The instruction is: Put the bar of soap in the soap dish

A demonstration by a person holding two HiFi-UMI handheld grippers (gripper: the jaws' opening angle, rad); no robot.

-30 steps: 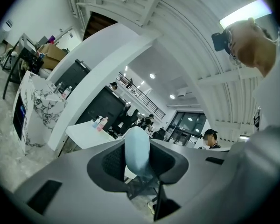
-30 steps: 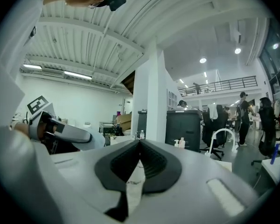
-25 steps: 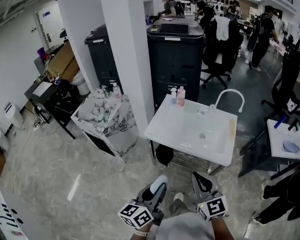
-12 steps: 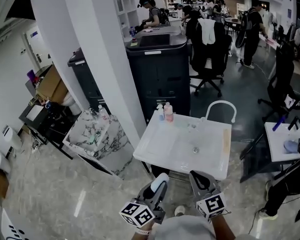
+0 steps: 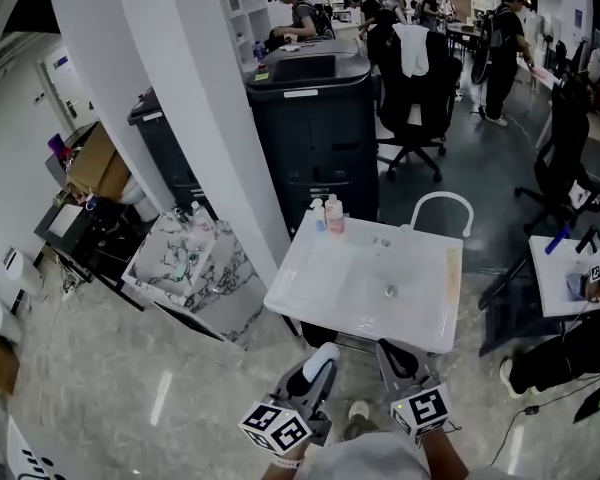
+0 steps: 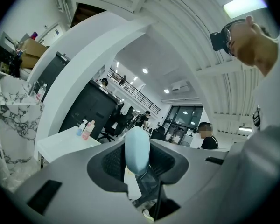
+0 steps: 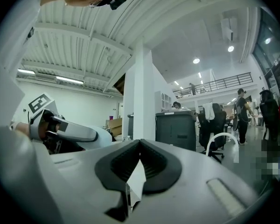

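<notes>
My left gripper [image 5: 318, 363] sits at the bottom of the head view, shut on a pale blue bar of soap [image 5: 325, 351] that sticks out past its tips. In the left gripper view the soap [image 6: 136, 146] stands upright between the dark pads of the left gripper [image 6: 137, 161]. My right gripper [image 5: 398, 356] is beside it, shut with nothing in it, and its pads meet in the right gripper view [image 7: 140, 143]. Both are short of the white sink table [image 5: 310, 303]. I cannot make out a soap dish on it.
Two small bottles [image 5: 327, 213] stand at the sink's back left and a white arched tap [image 5: 442, 208] at its back right. Behind are a black copier [image 5: 315, 118], a white pillar [image 5: 195, 98], a marbled cabinet [image 5: 185, 263], office chairs and people.
The sink table has come nearer to the grippers since a second ago. Both grippers keep the same pose, and the soap stays in the left one.
</notes>
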